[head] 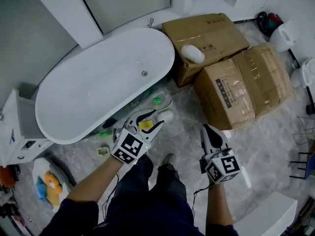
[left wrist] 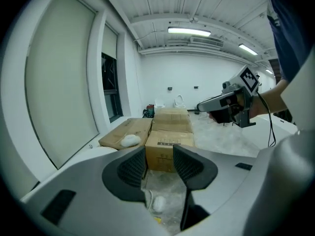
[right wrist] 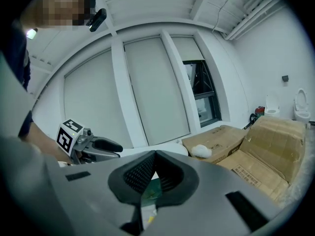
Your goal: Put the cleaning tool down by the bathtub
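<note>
The white bathtub [head: 165,45] fills the left middle of the head view. A white-headed cleaning tool [head: 166,115] lies on the marble floor beside the tub's near end; in the left gripper view its head [left wrist: 158,203] shows on the floor below the jaws. My left gripper [head: 157,118] hangs just over it, open, with nothing between its fingers [left wrist: 160,161]. A small yellow item [head: 145,125] lies on the floor under the jaws. My right gripper [head: 206,129] hovers to the right over bare floor, shut and empty [right wrist: 155,156].
Two cardboard boxes [head: 204,36] [head: 246,85] stand right of the tub, with a white lump [head: 193,53] on the far one. Green bits [head: 157,101] [head: 105,133] lie along the tub's base. A white cabinet [head: 15,127] stands left; the person's legs [head: 157,191] are below.
</note>
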Action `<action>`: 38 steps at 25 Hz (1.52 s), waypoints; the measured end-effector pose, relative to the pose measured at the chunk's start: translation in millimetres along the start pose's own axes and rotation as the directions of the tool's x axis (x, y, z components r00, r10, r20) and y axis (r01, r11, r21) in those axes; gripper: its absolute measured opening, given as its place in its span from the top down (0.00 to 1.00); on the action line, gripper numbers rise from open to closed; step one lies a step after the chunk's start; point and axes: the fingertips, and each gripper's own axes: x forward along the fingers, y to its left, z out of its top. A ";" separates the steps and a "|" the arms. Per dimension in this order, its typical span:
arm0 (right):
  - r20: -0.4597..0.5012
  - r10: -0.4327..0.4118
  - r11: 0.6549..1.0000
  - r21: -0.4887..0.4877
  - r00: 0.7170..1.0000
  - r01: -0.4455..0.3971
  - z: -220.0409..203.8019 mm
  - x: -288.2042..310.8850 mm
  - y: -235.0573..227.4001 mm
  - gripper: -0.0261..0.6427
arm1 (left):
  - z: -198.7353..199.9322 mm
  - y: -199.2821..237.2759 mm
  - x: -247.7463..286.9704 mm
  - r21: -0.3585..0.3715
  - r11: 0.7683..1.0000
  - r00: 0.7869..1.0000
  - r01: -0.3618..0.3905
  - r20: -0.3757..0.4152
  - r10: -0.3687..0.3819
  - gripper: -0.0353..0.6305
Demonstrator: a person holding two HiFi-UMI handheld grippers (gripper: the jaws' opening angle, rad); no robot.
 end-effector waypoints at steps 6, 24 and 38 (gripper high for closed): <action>0.043 0.029 1.000 0.009 0.999 -0.029 29.7 -25.3 23.1 0.95 | 35.2 -19.3 -44.5 -0.011 1.000 0.998 -0.022 0.054 0.022 0.66; 0.070 0.091 0.992 -0.093 0.993 -0.084 78.8 -55.7 57.6 0.95 | 90.8 -24.5 -105.0 -0.038 0.994 0.980 -0.103 0.170 0.108 0.66; 0.085 0.126 0.987 -0.109 0.988 -0.116 88.4 -52.8 70.3 0.95 | 106.1 -28.2 -116.0 -0.041 0.993 0.972 -0.114 0.204 0.120 0.74</action>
